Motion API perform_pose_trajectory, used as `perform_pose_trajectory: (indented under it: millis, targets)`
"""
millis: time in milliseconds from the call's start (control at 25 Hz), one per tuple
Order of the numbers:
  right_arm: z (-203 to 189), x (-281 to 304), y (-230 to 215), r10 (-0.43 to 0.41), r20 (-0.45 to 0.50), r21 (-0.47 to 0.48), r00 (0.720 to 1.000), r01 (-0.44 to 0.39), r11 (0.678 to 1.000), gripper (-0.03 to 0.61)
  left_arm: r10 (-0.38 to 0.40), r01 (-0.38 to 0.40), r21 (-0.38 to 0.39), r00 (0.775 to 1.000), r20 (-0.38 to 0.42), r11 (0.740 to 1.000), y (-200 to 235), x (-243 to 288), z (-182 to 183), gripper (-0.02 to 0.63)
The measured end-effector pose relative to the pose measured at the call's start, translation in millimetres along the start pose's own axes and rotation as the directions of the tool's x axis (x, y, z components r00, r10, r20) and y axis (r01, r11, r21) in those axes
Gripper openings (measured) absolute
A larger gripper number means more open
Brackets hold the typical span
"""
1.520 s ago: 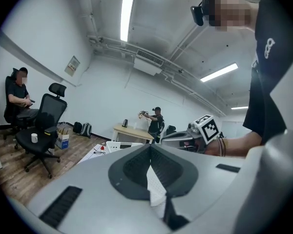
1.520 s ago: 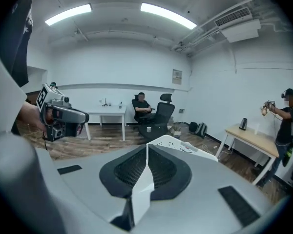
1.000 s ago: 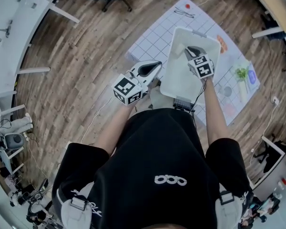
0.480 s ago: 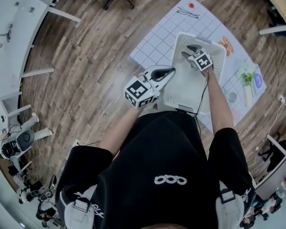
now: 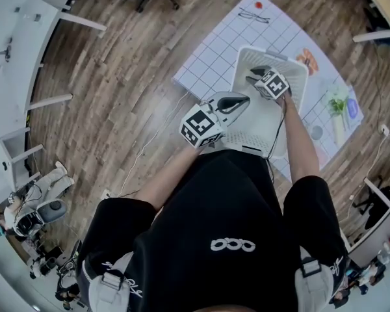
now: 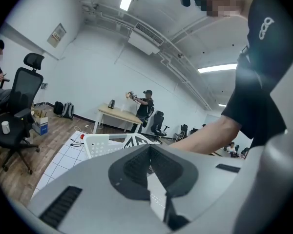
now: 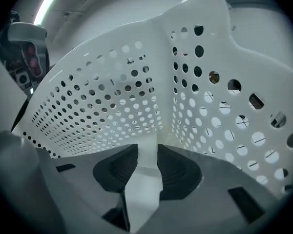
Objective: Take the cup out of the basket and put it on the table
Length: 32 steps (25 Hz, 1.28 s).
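**Right hand-held gripper deep in the basket, cup not in sight**

The right hand-held gripper points steeply down into a corner of the white perforated basket. Its jaws have just narrowed a little and stand partly apart. Only the basket's wall and floor show between them. The left hand-held gripper hangs at the basket's near-left rim, jaws closed on nothing; whether it touches the rim I cannot tell. The cup appears in none of the 3 views. It presumably lies in the basket, below or beside the right jaws, and not on the grid-marked sheet.

The risks, as I judge them:
- With the cup unseen, the jaws could close on air or pinch the wall, with a tip catching in 1 of the holes.
- A blind nudge could knock the cup over.
- The basket looks light and nothing clearly braces it, so a snagged lift might drag or tip it.
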State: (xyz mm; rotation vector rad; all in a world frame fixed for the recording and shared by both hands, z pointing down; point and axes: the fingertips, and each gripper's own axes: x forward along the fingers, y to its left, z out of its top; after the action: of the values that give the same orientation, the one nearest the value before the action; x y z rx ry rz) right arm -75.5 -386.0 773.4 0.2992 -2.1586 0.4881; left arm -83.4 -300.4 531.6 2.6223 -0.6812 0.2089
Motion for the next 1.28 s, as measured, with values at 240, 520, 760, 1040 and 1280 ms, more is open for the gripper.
perform_pose_trajectory:
  millis: [240, 520, 760, 1040, 1280]
  targets:
    - [-0.3, -11.6, 19.5, 0.062, -0.032, -0.046, 0.998, -0.064, 0.997, 0.064, -0.01, 0.01, 0.0, 1.0, -0.014, 1.0, -2.3, -1.1, -5.7, 0.009]
    - [-5.1, -20.2, 48.9, 0.143, -0.047, -0.048, 0.989, -0.145, 0.988, 0.032, -0.002, 0.002, 0.003, 1.0, -0.005, 1.0, -9.9, -9.5, -7.5, 0.008]
    - [-6.9, -28.2, 64.4, 0.12, -0.037, -0.053, 0.992, -0.122, 0.991, 0.029, 0.009, -0.009, 0.014, 1.0, 0.008, 1.0, -21.4, -22.3, -10.8, 0.008]
    - [12.2, -70.7, 89.8, -0.007, 0.037, -0.109, 0.999, 0.011, 0.994, 0.029, 0.034, -0.035, 0.043, 0.999, 0.026, 0.998, -45.7, -43.4, -20.5, 0.008]
    - [28.2, -123.8, 132.7, -0.12, 0.183, -0.122, 0.976, 0.144, 0.982, 0.029, 0.059, -0.063, 0.074, 0.997, 0.052, 0.995, -74.0, -69.1, -30.2, 0.009]
